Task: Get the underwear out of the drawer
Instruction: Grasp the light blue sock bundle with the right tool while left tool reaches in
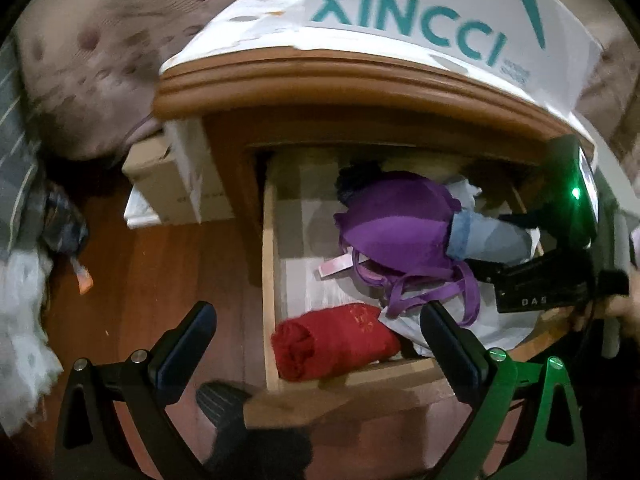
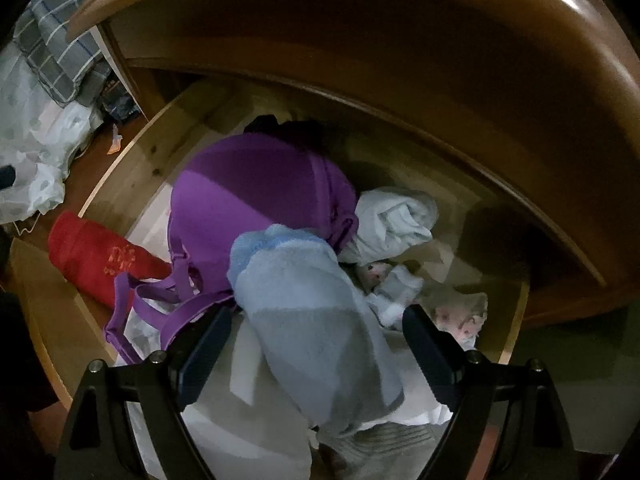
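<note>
Fuzzy blue sock (image 2: 316, 312) between tongs (image 2: 316, 344).

"XINCCI" on white box (image 1: 440, 8); "DAS" on right gripper (image 1: 532, 292).

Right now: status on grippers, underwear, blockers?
Left gripper open, hovering at drawer front. Right gripper open, straddling blue sock. Purple bra loose in drawer, ungrasped. Sock overlaps bra's edge.

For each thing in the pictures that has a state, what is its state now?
drawer: pulled open
purple bra: in the drawer, on top of the pile
red cloth: folded, at the drawer's front corner
light blue cloth: between the right fingers, not pinched
left gripper: open, holds nothing
right gripper: open
</note>
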Demonstrator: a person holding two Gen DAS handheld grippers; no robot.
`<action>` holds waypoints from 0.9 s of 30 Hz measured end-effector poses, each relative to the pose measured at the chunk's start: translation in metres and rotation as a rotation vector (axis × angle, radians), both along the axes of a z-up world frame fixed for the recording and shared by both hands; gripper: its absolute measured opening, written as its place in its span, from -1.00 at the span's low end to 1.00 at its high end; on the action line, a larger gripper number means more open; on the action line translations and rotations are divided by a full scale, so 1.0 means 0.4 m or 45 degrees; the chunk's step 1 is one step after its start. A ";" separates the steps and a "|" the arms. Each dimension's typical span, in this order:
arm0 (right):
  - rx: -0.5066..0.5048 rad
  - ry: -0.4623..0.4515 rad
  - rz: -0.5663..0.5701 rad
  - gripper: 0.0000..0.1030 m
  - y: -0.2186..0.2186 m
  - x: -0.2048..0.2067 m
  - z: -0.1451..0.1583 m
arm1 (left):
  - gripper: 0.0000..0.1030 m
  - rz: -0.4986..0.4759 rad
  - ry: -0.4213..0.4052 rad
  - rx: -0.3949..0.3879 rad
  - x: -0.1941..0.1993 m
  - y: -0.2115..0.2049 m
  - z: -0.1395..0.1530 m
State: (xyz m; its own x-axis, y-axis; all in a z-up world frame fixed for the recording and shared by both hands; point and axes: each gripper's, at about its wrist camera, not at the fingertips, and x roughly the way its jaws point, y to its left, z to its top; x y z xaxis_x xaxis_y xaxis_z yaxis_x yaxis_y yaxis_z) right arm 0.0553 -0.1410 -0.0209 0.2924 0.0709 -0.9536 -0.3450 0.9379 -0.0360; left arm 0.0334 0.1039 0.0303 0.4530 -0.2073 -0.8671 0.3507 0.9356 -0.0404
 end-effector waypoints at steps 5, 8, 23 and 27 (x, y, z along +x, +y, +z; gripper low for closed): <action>-0.030 0.023 0.021 0.27 0.013 -0.002 -0.009 | 0.96 -0.163 0.041 0.018 0.029 -0.034 -0.021; -0.034 0.014 0.013 0.06 0.013 -0.006 -0.010 | 0.96 -0.239 0.051 0.038 0.039 -0.050 -0.034; 0.199 -0.155 -0.175 -0.11 -0.083 -0.097 0.140 | 0.97 -0.552 0.329 0.213 0.080 -0.156 -0.153; 0.224 -0.222 -0.195 -0.11 -0.105 -0.145 0.174 | 0.97 -0.558 0.418 0.236 0.107 -0.173 -0.181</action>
